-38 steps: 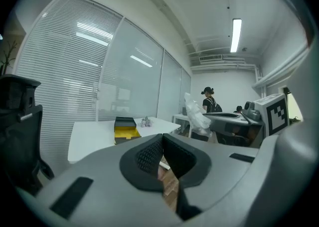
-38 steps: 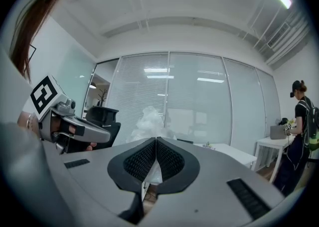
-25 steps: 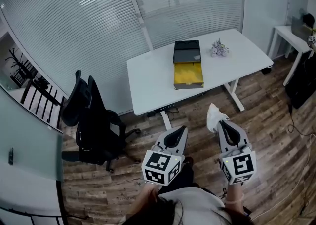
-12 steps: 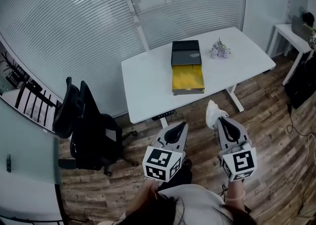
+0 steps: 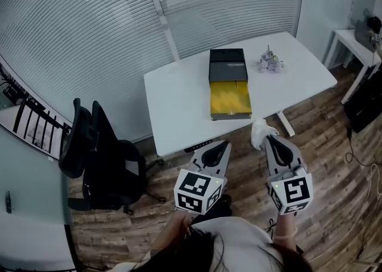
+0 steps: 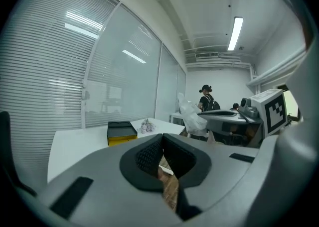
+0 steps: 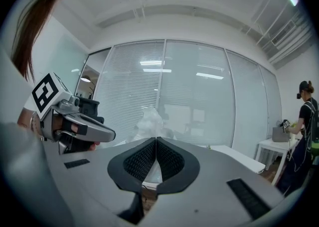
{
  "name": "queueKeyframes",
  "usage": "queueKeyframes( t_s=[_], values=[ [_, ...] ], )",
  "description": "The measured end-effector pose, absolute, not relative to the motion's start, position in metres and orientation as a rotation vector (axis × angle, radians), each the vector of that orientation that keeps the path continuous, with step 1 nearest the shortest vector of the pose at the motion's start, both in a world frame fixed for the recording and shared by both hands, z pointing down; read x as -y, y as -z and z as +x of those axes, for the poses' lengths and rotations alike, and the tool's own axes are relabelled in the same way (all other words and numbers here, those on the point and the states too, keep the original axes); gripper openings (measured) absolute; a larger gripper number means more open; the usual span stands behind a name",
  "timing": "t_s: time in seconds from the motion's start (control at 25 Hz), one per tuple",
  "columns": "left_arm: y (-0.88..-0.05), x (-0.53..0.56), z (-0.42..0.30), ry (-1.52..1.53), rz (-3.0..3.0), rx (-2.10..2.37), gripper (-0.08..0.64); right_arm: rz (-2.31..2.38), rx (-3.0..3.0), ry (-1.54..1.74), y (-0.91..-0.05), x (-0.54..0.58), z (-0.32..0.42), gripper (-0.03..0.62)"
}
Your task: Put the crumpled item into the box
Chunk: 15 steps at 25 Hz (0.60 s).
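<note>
A white crumpled item [image 5: 261,130] sticks out from the tips of my right gripper [image 5: 267,139], which is shut on it above the wooden floor, short of the table's near edge. In the right gripper view the crumpled item [image 7: 149,120] rises just past the closed jaws of my right gripper [image 7: 156,157]. The box [image 5: 229,96] lies on the white table [image 5: 176,101], its yellow inside showing and its black lid [image 5: 227,64] folded back. My left gripper [image 5: 219,145] is shut with nothing in it. The left gripper view shows the box [image 6: 121,133] far ahead.
A small bunch of pale flowers [image 5: 271,61] lies on the table right of the box. A black office chair [image 5: 98,157] stands at the left. A white side table [image 5: 351,43] is at the far right. Glass walls with blinds stand behind. A person [image 7: 307,116] stands far off.
The table and box have drawn a little nearer and shifted in the head view. Both grippers keep their pose, the right one still holding the crumpled item.
</note>
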<state>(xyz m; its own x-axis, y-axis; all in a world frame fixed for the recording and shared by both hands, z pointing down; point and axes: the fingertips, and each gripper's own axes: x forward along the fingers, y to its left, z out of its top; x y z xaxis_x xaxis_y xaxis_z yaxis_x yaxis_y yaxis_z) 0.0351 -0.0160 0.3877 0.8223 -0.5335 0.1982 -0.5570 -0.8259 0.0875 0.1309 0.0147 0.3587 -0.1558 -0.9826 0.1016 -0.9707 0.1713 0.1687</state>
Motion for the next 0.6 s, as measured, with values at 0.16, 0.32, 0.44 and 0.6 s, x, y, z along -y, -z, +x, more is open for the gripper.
queueKeyframes(
  t_s=[0.16,0.32,0.44,0.6],
  values=[
    [-0.386,0.032,0.035,-0.245,2.878,0.835,0.018,1.910,2.243,0.079,-0.358,0.003,0.129,0.029],
    [-0.387,0.048,0.032,-0.230,2.870,0.821,0.018,1.908,2.237,0.073,-0.358,0.021,0.125,0.029],
    [-0.387,0.063,0.028,-0.215,2.864,0.825,0.018,1.897,2.237,0.083,-0.357,0.036,0.121,0.029],
    [-0.388,0.080,0.020,-0.203,2.859,0.828,0.018,1.902,2.244,0.123,-0.352,0.055,0.112,0.029]
  ],
)
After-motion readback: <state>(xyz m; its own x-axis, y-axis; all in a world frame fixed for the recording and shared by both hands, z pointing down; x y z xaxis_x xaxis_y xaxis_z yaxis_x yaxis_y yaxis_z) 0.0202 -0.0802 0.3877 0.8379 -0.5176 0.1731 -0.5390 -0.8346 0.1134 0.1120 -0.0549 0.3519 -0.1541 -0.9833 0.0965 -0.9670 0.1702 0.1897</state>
